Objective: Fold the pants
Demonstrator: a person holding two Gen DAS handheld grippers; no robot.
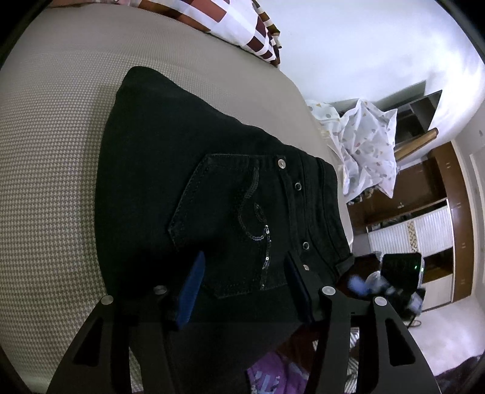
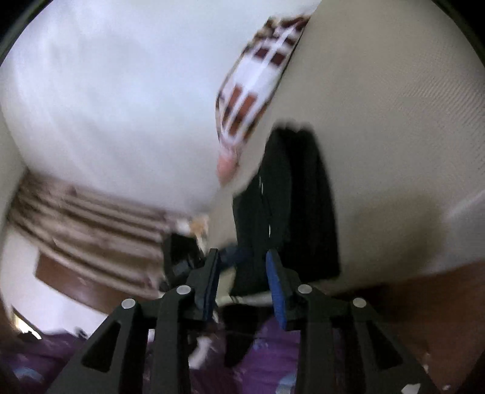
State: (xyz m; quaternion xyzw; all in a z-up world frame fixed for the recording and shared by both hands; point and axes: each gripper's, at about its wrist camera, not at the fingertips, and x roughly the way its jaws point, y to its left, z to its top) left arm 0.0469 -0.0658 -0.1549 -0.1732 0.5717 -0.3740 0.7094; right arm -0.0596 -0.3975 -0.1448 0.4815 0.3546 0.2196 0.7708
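Black jeans [image 1: 194, 157] lie folded on the beige bed [image 1: 51, 169], back pocket with a sequin pattern [image 1: 254, 212] facing up and the waistband toward the bed's right edge. My left gripper [image 1: 244, 263] is open with nothing between its blue pads, just above the pocket's near edge. In the blurred right wrist view the jeans [image 2: 300, 194] show as a dark folded stack on the bed [image 2: 394, 121]. My right gripper [image 2: 242, 260] is open and empty, near the stack's near end.
A brown-and-white checked pillow [image 1: 242, 24] lies at the head of the bed and shows in the right wrist view [image 2: 254, 88]. A white patterned cloth [image 1: 366, 145] hangs beside the bed, in front of wooden cabinets [image 1: 424, 188]. Purple fabric [image 2: 266, 357] lies below.
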